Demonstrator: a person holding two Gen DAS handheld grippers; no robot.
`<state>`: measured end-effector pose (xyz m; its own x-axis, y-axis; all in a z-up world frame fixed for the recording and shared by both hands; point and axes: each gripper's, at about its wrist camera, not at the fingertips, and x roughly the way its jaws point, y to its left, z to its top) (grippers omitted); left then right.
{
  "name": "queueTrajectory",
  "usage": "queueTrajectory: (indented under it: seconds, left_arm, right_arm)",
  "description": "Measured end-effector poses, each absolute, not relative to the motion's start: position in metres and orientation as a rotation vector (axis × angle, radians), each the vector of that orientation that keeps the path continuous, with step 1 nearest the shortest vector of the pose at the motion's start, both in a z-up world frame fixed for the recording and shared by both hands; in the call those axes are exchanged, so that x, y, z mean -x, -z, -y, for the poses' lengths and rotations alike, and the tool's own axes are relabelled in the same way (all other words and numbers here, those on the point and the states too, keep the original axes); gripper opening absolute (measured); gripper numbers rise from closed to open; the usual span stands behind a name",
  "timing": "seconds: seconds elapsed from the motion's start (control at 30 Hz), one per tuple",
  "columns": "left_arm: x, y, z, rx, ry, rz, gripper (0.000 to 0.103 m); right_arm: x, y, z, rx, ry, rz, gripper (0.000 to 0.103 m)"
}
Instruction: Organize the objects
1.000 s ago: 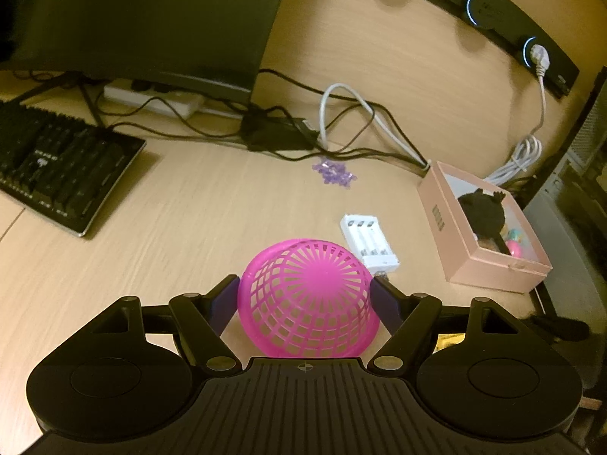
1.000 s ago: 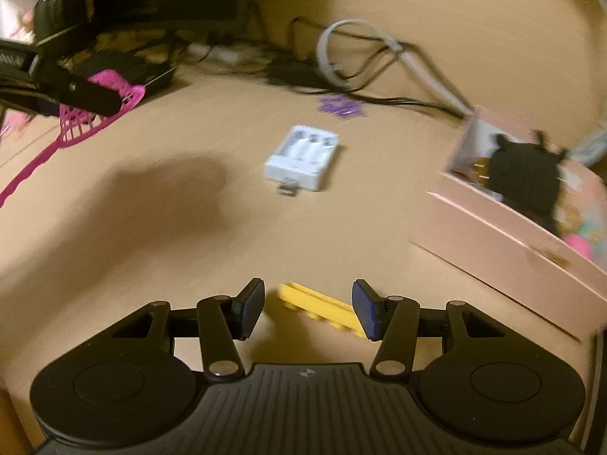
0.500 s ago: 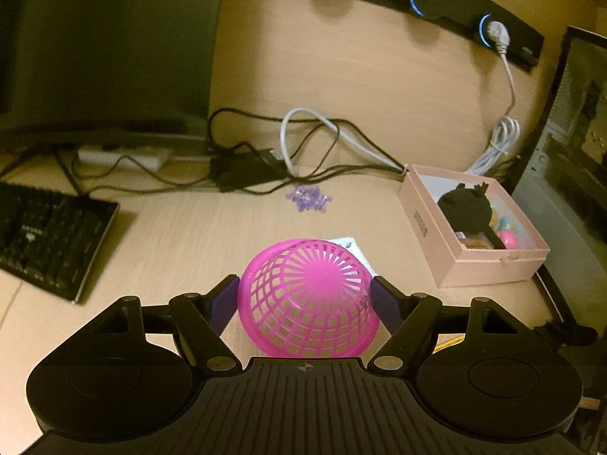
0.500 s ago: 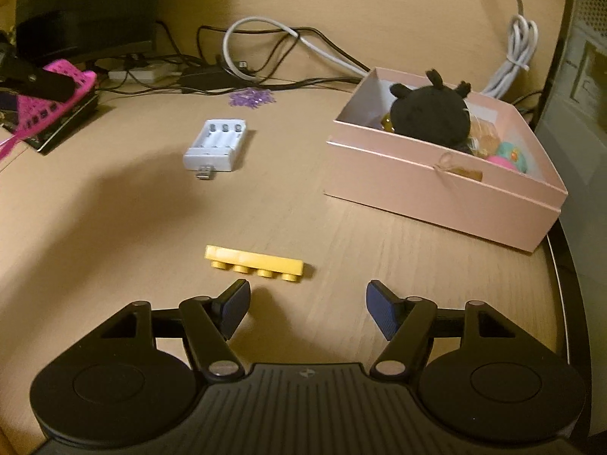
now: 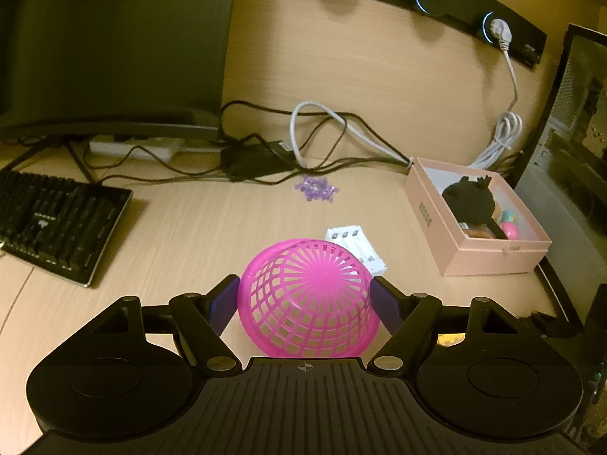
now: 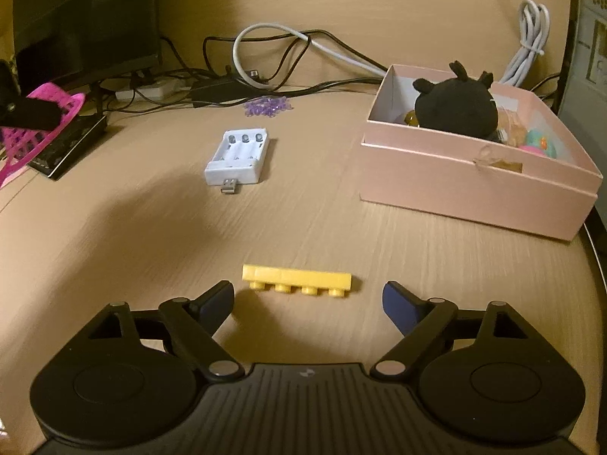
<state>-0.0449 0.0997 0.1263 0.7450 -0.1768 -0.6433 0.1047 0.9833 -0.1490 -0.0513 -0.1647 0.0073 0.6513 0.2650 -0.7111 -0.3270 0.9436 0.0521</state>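
Pickup looks to be the step in hand: right gripper [image 6: 307, 299] hangs spread just short of the yellow brick [image 6: 297, 280] on the desk [image 6: 151, 235]; left gripper [image 5: 305, 299] clamps the pink basket [image 5: 307, 299] aloft; next, straddle and pinch.

black keyboard [image 5: 57, 223], dark monitor [image 5: 110, 45]; tangled cables [image 5: 322, 140]

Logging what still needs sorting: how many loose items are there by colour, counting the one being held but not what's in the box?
Pink: 1, basket held in the left tool
Yellow: 1, brick
White: 1, battery charger
Purple: 1, bead pile
Total: 4
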Motion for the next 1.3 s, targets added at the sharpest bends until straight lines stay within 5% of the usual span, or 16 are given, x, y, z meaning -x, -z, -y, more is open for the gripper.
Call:
queueTrajectory:
  seconds: [0.3, 0.47, 1.3]
  left_arm:
    - [0.042, -0.115, -0.107, 0.137, 0.147, -0.749, 0.08]
    - [0.041, -0.114, -0.102, 0.13, 0.171, -0.756, 0.08]
    - [0.034, -0.095, -0.018, 0.005, 0.497, -0.84, 0.08]
  right_arm:
    - [0.048, -0.008, 0.146, 0.105, -0.319, -0.802, 0.085]
    - [0.048, -0.01, 0.145, 0.109, -0.28, -0.796, 0.063]
    - [0.113, -0.064, 0.206, 0.135, -0.177, -0.729, 0.063]
